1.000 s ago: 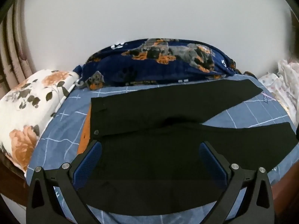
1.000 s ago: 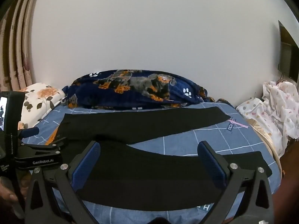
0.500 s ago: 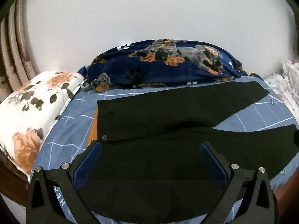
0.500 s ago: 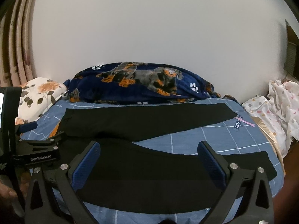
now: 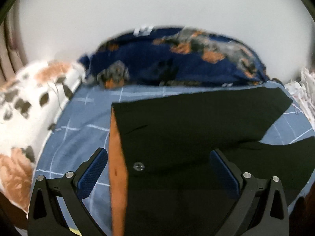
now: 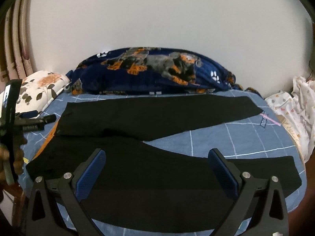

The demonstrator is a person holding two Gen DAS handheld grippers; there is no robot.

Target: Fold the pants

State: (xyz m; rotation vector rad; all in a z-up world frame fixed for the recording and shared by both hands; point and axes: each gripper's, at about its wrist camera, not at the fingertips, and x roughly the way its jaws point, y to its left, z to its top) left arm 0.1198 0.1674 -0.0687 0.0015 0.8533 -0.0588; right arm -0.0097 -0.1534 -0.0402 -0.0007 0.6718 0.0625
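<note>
Black pants (image 6: 157, 118) lie flat on the blue checked bed sheet (image 6: 216, 135), legs spread apart and pointing right, waist at the left. In the left wrist view the pants (image 5: 187, 122) show an orange waistband lining (image 5: 116, 157) and a metal button (image 5: 139, 166). My left gripper (image 5: 157, 167) is open and empty, hovering over the waist end. My right gripper (image 6: 157, 169) is open and empty above the near leg. The left gripper also shows at the left of the right wrist view (image 6: 31, 122).
A navy dog-print blanket (image 6: 153, 72) lies bunched along the wall behind the pants. A floral pillow (image 5: 25, 114) is at the left. A white patterned cloth (image 6: 293, 110) is heaped at the right. A small tag (image 6: 264, 119) lies on the sheet.
My left gripper has moved quickly left and closer to the waistband, blurring its view. My right gripper has shifted slightly closer to the pants. Both stay open.
</note>
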